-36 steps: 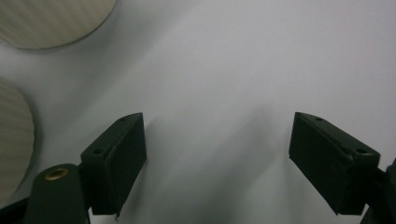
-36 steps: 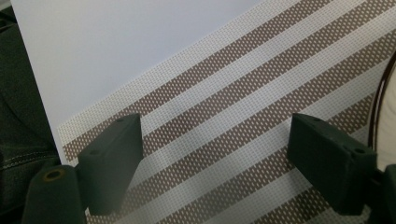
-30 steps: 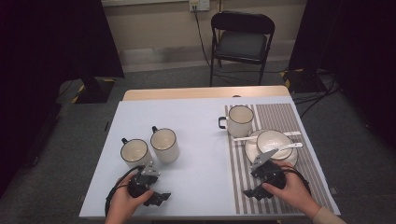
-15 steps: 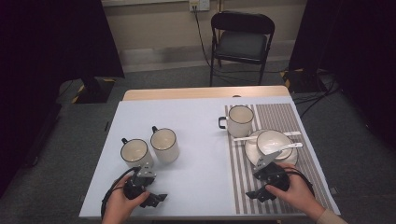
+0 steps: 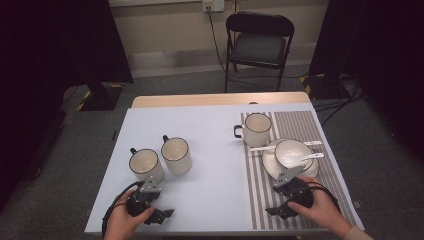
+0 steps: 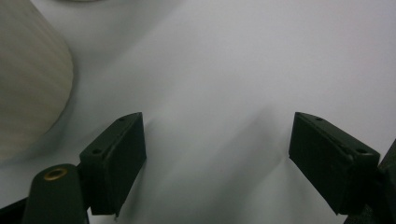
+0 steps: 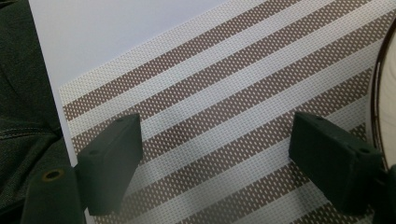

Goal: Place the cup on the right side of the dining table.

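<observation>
Two grippers sit low near the front edge of the table [image 5: 210, 150], each held in one of the person's hands. The left gripper [image 5: 159, 214] is close to the front left corner, over the bare white top, and its jaws stand wide apart with nothing between them; in the left gripper view the same gap [image 6: 217, 158] spans plain white surface, with the cream wall of a mug [image 6: 28, 79] rising just beside the left-hand jaw but not touching it. That mug [image 5: 145, 164] is the nearer of a pair on the left half of the table; the second mug [image 5: 176, 154] stands just beside it, toward the middle. The right gripper [image 5: 278, 209] is near the front right corner, over the striped placemat [image 5: 300, 125], its jaws likewise spread and holding nothing; the right gripper view [image 7: 215, 163] has brown and white stripes between them and the mat's front corner by the table edge. Beyond that gripper on the mat lies a plate [image 5: 270, 162] carrying a bowl [image 5: 291, 152] with a spoon [image 5: 312, 156], and a third mug [image 5: 257, 129] stands at the mat's left edge, farther back.
</observation>
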The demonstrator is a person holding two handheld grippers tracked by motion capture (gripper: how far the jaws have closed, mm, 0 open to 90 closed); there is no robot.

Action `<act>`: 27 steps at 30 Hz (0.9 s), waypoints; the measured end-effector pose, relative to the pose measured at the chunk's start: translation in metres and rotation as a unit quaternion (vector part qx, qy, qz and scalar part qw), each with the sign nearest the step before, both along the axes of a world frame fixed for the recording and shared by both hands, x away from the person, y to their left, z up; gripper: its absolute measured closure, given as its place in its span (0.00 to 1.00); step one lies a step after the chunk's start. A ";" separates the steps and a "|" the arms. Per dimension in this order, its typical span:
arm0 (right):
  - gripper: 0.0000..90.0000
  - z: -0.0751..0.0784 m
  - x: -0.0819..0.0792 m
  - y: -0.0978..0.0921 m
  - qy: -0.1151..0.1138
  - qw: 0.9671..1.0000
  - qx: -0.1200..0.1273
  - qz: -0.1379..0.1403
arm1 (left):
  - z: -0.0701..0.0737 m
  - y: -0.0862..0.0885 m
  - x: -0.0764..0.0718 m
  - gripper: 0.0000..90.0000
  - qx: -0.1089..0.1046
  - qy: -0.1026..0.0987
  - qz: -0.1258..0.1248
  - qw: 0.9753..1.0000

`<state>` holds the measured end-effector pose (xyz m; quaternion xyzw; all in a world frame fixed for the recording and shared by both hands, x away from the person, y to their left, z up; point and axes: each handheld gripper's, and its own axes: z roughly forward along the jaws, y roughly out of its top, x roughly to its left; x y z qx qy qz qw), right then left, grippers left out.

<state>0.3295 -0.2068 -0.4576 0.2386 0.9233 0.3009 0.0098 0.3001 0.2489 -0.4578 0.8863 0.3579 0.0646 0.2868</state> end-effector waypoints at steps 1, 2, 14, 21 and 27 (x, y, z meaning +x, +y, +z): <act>0.19 0.000 0.000 -0.001 -0.001 1.000 0.002 0.001 | 0.000 0.001 0.000 0.20 0.001 -0.002 0.000 1.000; 0.19 -0.001 -0.001 -0.001 -0.004 1.000 0.003 0.003 | 0.000 0.002 0.000 0.20 0.002 -0.003 -0.003 1.000; 0.19 -0.006 -0.006 -0.007 -0.034 0.999 0.025 0.016 | -0.002 0.012 -0.005 0.20 -0.006 -0.012 -0.002 1.000; 0.19 -0.009 -0.007 -0.011 -0.039 0.998 0.045 0.014 | -0.004 0.016 -0.007 0.20 -0.015 -0.022 -0.013 1.000; 0.19 -0.012 -0.010 -0.014 -0.052 0.997 0.055 0.017 | -0.007 0.021 -0.010 0.20 -0.018 -0.042 -0.038 0.998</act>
